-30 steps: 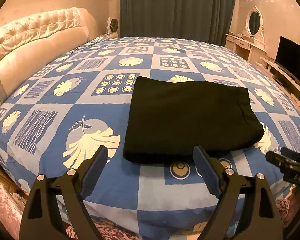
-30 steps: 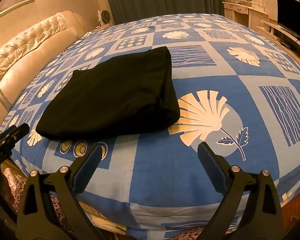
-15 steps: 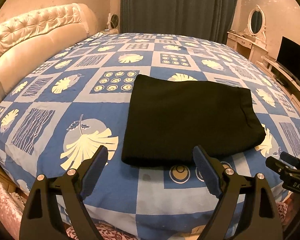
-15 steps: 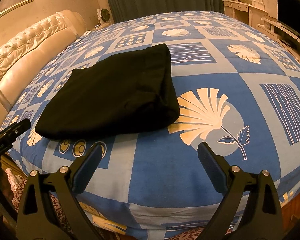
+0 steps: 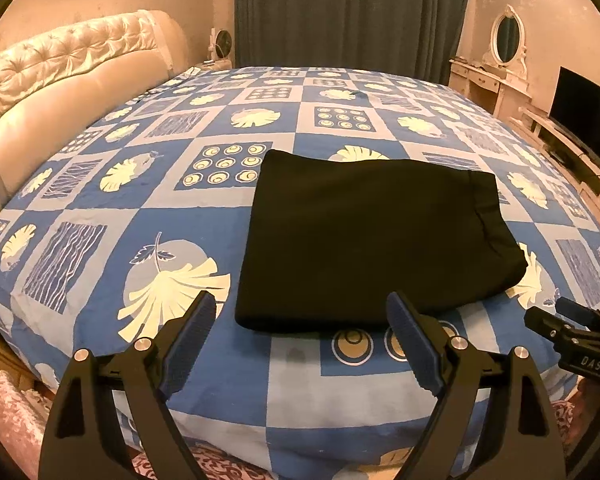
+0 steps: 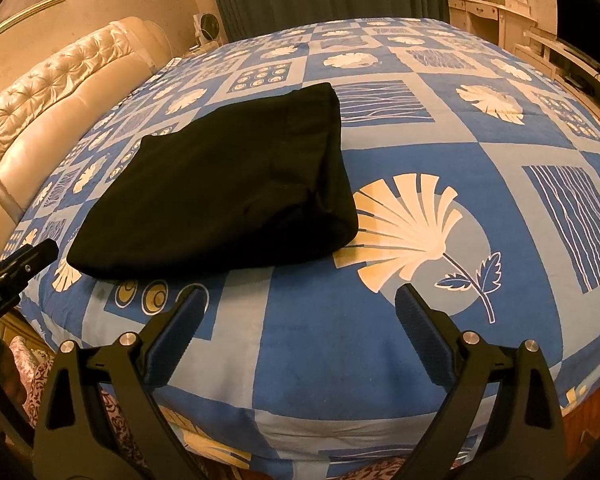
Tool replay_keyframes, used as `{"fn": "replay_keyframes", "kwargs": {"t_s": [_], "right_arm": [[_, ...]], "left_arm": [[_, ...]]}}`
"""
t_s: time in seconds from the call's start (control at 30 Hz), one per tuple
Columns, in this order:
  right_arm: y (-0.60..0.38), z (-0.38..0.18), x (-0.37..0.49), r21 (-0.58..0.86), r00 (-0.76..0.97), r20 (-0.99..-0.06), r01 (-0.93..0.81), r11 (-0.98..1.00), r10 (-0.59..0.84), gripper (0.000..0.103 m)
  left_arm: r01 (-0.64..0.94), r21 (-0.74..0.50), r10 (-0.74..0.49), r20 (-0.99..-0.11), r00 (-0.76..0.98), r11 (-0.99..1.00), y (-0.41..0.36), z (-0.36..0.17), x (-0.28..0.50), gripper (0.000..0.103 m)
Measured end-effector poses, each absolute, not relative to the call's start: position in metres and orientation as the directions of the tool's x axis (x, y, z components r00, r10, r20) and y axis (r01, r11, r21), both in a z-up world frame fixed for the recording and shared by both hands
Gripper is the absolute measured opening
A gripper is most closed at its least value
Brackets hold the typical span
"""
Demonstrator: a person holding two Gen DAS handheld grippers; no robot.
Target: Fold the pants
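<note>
The black pants (image 5: 360,236) lie folded into a flat rectangle on the bed's blue patterned cover (image 5: 100,208), near its front edge. My left gripper (image 5: 300,304) hovers open just in front of the fold's near edge, with nothing between its fingers. In the right wrist view the same pants (image 6: 228,192) sit to the upper left. My right gripper (image 6: 302,294) stands open over bare cover (image 6: 380,320) to the right of the fold, empty too. Each gripper shows at the edge of the other's view: the right one (image 5: 572,336), the left one (image 6: 16,272).
A cream tufted headboard (image 5: 60,68) runs along the left. Dark curtains (image 5: 348,12) hang behind the bed. A white dressing table with an oval mirror (image 5: 508,36) and a dark screen (image 5: 588,108) stand at the right. A pink patterned cloth (image 5: 16,416) lies below the bed's front edge.
</note>
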State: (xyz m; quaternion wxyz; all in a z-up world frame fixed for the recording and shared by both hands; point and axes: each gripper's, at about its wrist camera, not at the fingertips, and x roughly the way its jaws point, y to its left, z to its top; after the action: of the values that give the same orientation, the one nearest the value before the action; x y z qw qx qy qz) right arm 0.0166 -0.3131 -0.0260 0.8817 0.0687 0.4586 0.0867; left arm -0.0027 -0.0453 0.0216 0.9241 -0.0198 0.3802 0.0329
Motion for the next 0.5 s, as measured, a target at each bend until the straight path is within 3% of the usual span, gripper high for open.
{"fn": "replay_keyframes", "kwargs": {"t_s": [0.33,0.43,0.5], "right_arm": [[-0.313,-0.028,0.017,0.206,0.558,-0.800,-0.091,0.974,0.221,0.096],[-0.312,-0.029,0.018,0.210,0.555,-0.801,-0.089,0.974,0.223,0.096],[-0.313,-0.031,0.018,0.213,0.551,-0.804,-0.085,0.973,0.224,0.096]], "left_arm": [[-0.126,-0.047,0.055,-0.714,0.698,0.991,-0.038,0.022,0.000,0.086],[-0.206,0.019,0.160,-0.702,0.694,0.978,-0.038,0.027,0.000,0.092],[-0.146,0.058,0.145,-0.695,0.704,0.988,-0.045,0.033,0.004,0.092]]}}
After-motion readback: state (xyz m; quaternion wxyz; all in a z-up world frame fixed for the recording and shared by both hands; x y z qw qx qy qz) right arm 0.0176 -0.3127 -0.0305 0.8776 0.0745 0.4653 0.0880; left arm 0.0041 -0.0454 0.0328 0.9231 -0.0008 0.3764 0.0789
